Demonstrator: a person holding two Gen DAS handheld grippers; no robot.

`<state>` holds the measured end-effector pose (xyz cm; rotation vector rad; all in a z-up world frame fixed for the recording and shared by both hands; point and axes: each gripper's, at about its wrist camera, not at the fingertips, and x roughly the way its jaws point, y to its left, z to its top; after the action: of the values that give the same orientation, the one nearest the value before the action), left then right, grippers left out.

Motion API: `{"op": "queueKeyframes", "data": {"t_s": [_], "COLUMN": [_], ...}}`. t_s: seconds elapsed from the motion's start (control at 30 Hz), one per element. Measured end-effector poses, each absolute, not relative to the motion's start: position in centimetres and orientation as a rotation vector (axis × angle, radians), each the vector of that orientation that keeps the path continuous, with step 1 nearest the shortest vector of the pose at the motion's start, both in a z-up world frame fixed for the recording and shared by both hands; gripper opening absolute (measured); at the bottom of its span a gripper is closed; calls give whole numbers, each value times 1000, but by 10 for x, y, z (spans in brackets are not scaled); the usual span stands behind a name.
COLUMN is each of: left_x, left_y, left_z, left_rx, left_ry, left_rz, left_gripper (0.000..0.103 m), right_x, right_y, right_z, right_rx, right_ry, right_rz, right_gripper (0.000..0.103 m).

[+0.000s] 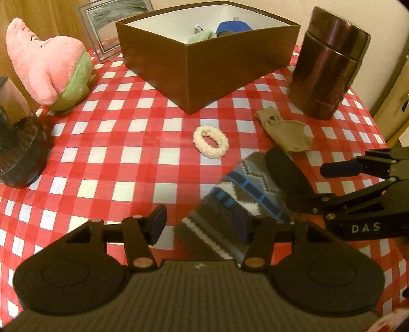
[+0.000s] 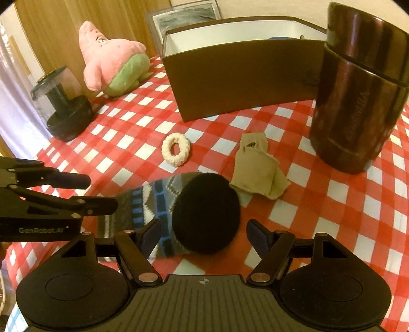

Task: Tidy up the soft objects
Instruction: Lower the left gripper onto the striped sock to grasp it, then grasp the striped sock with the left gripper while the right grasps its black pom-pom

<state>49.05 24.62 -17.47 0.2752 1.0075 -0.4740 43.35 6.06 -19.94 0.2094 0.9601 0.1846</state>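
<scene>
A patterned grey, blue and white sock (image 1: 230, 201) with a black toe (image 2: 207, 214) lies flat on the checked tablecloth. My left gripper (image 1: 202, 227) is open over its cuff end, and the left pad (image 1: 157, 224) stands apart from the fabric. At the toe end, my right gripper (image 2: 204, 237) is open too, the black toe lying between its fingers without being pressed. Each gripper shows in the other's view: the right gripper (image 1: 329, 185) and the left gripper (image 2: 98, 192). A cream scrunchie (image 1: 211, 141) and a beige cloth (image 1: 286, 132) lie beyond the sock.
A brown box (image 1: 204, 58) with a white inside stands at the back and holds green and blue soft items. A dark metal flask (image 1: 329, 63) stands at the right. At the left are a pink and green plush (image 1: 48, 66) and a black-based appliance (image 1: 20, 153). A picture frame (image 1: 102, 23) leans behind.
</scene>
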Motion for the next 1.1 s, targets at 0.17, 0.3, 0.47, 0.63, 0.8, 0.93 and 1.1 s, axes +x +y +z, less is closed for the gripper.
{"op": "queueKeyframes", "data": {"t_s": [0.17,0.3,0.47,0.63,0.8,0.93,1.1], "left_x": [498,499,500,499,503,509,511], "left_y": [251,250,244,233,220,212,208], "left_z": [-178,-180,-183,-188,-199,-210,-215], "left_rx": [266,264,274,290,300,320,290], "left_ry": [1024,1032,1034,1032,1058,1070,1077], "left_rz": [-462,-475,-502,-543,-590,-597,-620], "left_gripper": [53,53,55,62,65,66,63], "right_x": [441,444,443,432,416,407,399], "right_y": [65,66,63,57,48,40,34], "right_z": [-204,-208,-209,-205,-198,-201,-209], "right_rx": [201,199,180,166,167,163,181], "right_ry": [963,964,951,910,901,938,983], "right_rz": [191,193,207,226,232,196,171], "right_gripper": [73,73,50,38,22,22,22]}}
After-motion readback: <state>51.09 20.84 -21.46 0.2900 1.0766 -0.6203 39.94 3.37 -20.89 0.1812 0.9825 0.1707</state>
